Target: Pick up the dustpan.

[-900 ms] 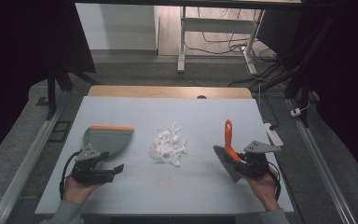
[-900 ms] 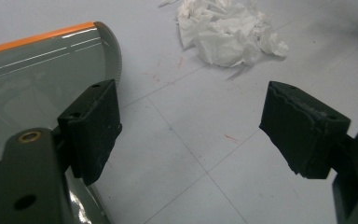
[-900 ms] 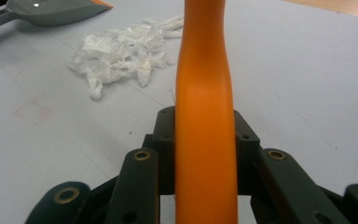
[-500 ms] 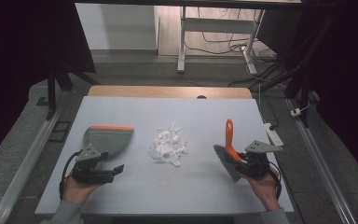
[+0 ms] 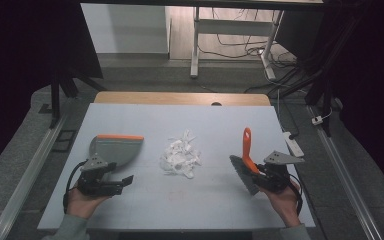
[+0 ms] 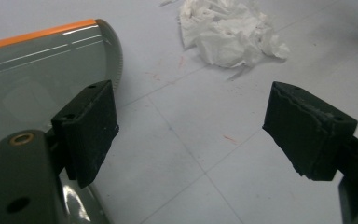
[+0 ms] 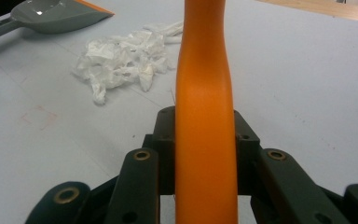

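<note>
Firmly in right tool (image 7: 205,154): orange brush handle (image 7: 205,93)

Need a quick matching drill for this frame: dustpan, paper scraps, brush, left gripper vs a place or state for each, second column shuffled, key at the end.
Things:
1. dustpan
2. paper scraps
3. brush
4. left gripper

Place or state:
A. clamped by its orange handle in the right gripper
B. jaws wide apart, nothing between them
C. piled mid-table, between the two hands
D. grey with an orange edge, lying on the table's left side

Pairs: 1-D, 2-C, 3-A, 4-B
</note>
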Motion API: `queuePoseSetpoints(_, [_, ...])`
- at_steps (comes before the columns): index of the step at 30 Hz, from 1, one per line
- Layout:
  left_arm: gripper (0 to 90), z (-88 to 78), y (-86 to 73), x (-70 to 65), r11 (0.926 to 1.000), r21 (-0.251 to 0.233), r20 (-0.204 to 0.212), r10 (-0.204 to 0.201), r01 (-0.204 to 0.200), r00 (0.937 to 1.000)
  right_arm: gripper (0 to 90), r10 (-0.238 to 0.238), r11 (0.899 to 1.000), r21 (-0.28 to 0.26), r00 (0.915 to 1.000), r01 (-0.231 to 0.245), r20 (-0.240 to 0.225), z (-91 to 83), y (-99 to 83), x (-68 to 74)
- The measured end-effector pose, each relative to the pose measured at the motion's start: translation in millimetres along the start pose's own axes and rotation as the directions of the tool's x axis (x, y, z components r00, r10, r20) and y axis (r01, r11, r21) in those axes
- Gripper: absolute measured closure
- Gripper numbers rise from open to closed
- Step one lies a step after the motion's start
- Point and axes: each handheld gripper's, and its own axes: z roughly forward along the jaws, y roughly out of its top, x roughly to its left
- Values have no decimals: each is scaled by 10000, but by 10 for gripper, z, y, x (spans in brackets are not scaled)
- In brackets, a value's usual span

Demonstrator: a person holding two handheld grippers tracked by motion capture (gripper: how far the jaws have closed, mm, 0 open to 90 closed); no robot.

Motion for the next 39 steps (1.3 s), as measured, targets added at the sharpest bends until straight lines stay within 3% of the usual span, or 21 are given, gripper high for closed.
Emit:
queuePoseSetpoints(5, [191,-82,73,-34,9999,-49,-160,108,-109,9998,699,30,10000,-3,10000,-30,13,8,4,-11])
queuePoseSetpoints(10, [187,-179,158,-32,9985,525,-256,-167,180,9995,699,36,10000,24,10000,-36,4,7,7,-14])
queuePoseSetpoints(14, [192,-190,254,4,9925,1180,-654,-230,307,9976,699,90,10000,-13,10000,-90,37,-5,14,-16])
queuePoseSetpoints(25, [185,-185,330,123,9839,1703,-1293,-328,548,9911,699,96,10000,-4,9999,-96,48,-4,31,-25])
queuePoseSetpoints(33, [182,-129,273,267,9647,2265,-2019,-887,1346,9754,699,77,9999,75,10000,-77,9,22,26,-22])
queuePoseSetpoints(39, [189,-62,137,404,9421,2519,-2606,-1542,2213,9531,699,16,9998,182,10000,-15,-63,65,32,-14])
